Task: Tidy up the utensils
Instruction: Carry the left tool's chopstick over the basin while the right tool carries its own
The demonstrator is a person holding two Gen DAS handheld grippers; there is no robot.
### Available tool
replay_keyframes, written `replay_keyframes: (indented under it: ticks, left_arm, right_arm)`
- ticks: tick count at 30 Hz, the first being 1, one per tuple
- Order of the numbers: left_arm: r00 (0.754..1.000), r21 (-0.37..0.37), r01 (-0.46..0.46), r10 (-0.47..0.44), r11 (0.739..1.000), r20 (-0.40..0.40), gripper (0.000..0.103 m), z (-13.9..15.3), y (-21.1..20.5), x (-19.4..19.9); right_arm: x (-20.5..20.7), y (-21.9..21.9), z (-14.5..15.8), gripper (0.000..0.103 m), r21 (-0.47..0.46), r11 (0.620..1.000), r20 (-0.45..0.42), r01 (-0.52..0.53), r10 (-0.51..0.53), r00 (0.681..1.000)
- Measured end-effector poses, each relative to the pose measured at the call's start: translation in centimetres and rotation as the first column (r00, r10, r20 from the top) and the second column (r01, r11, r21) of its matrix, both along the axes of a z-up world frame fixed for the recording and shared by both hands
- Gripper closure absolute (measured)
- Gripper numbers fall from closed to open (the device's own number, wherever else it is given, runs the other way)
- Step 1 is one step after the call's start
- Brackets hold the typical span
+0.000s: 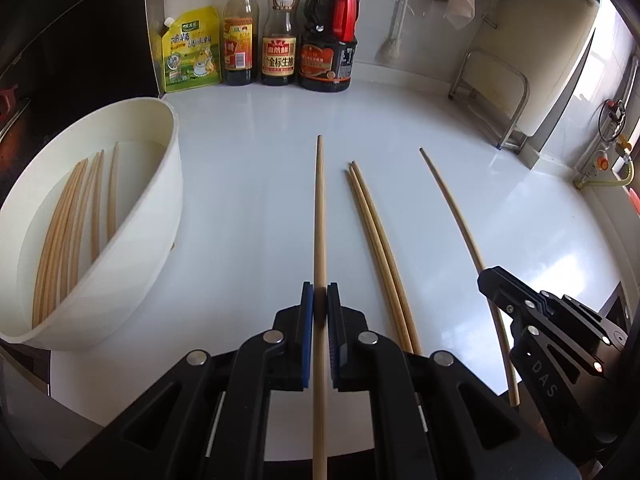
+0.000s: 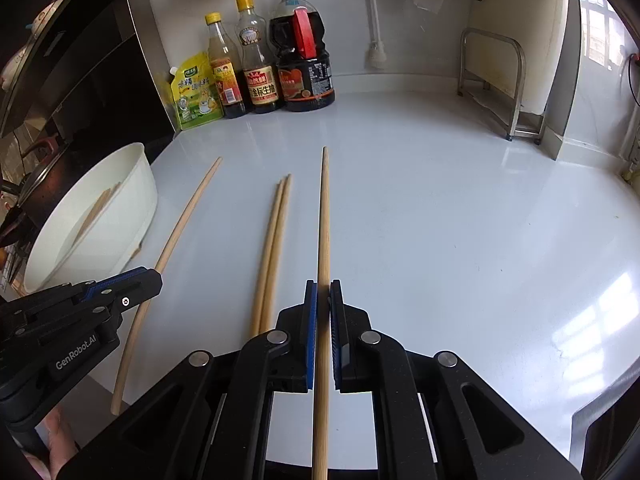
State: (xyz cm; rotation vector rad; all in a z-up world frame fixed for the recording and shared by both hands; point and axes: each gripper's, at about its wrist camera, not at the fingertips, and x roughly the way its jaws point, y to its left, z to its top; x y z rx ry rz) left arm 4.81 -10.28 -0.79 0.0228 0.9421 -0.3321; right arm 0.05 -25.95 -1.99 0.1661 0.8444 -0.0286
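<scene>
My left gripper [image 1: 320,292] is shut on a wooden chopstick [image 1: 319,208] that points straight ahead above the white counter [image 1: 248,208]. To its right, my right gripper [image 1: 490,280] is shut on a second chopstick [image 1: 456,208]. A pair of chopsticks [image 1: 376,232] lies side by side on the counter between them. In the right wrist view, the right gripper [image 2: 323,288] clamps its chopstick [image 2: 324,208], the pair [image 2: 276,232] lies to the left, and the left gripper [image 2: 154,276] carries its chopstick [image 2: 188,212]. A white bowl [image 1: 132,264] on the left holds several chopsticks [image 1: 68,216].
Three sauce bottles [image 1: 280,36] and a yellow-green pouch [image 1: 192,52] stand against the back wall. A metal rack [image 1: 500,92] sits at the back right. A dark stove with a pan [image 2: 44,176] lies left of the bowl [image 2: 132,216]. The counter's front edge is near.
</scene>
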Motion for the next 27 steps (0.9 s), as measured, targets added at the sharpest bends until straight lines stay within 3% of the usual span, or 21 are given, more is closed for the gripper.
replay_keyframes:
  ticks: [9,16,27]
  left_arm:
    - [0.995,-0.111,-0.039,0.049,0.993,0.092,0.095,6.4,7.4,0.6]
    - [0.976,-0.051,-0.144,0.150,0.988,0.158,0.095,8.6,14.7,3.3]
    - [0.961,-0.008,-0.265,0.265,0.964,0.073,0.095,4.3,23.2,8.2]
  right_arm:
    - [3.1,5.8,5.3,0.097,0.045,0.994,0.100,-0.097,0.093,0.991]
    - [8.0,13.8,7.3,0.097,0.068,0.966,0.130,-0.250,0.240,0.962]
    - [14.1,24.0,4.9,0.097,0.106,0.916,0.031,-0.388,0.386,0.922]
